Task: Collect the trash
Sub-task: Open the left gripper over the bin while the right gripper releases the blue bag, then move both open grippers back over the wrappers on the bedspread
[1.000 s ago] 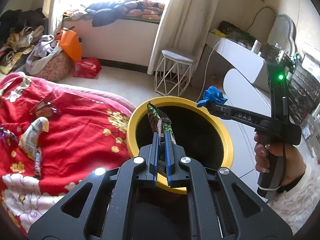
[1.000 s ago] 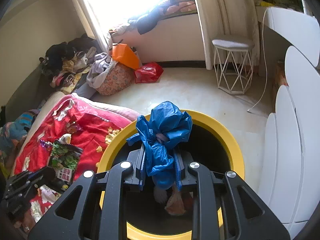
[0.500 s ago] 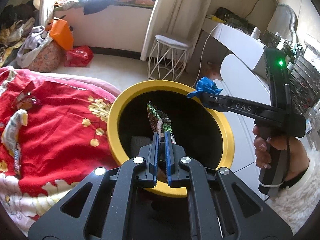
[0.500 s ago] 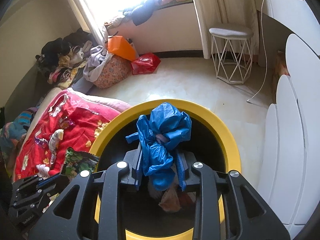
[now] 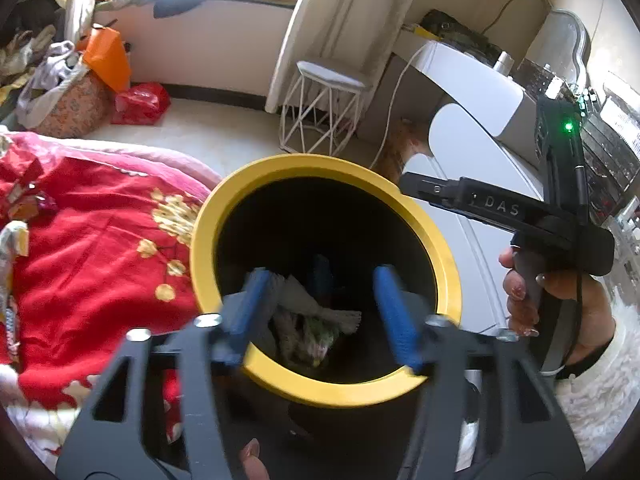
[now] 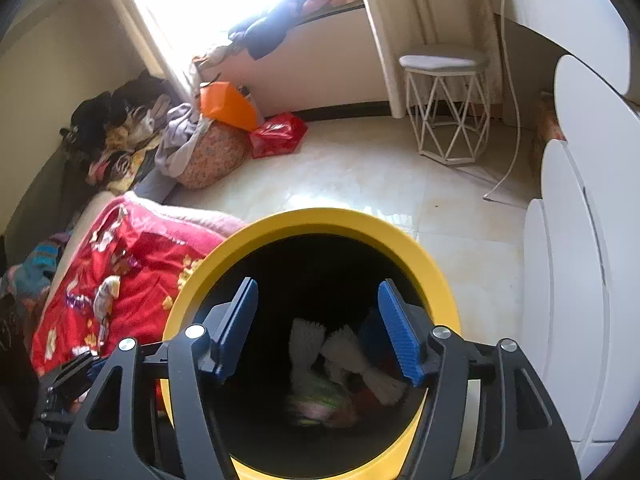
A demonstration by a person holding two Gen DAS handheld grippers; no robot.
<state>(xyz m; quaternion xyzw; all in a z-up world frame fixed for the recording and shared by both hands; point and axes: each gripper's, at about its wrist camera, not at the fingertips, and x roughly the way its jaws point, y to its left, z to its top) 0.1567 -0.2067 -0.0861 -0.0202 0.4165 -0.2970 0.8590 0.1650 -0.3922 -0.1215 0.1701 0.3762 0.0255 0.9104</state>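
Light: strong daylight from the window (image 6: pixel 208 4), far ahead and left of the tongs.
Floor: pale glossy tiles (image 6: pixel 360 176).
Furniture: white wire-legged stool (image 6: pixel 446 92) ahead right; white cabinets (image 6: pixel 576 264) along the right.
Bed: red floral blanket (image 5: pixel 80 248) on the left.
Wall: cream (image 6: pixel 52 64).

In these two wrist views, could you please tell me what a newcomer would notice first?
The round black bin with a bright yellow rim fills the centre of both views, with crumpled wrappers at its bottom. Above it, the blue-padded fingers stand open and empty. Beside it lies a red floral blanket with scattered wrappers.
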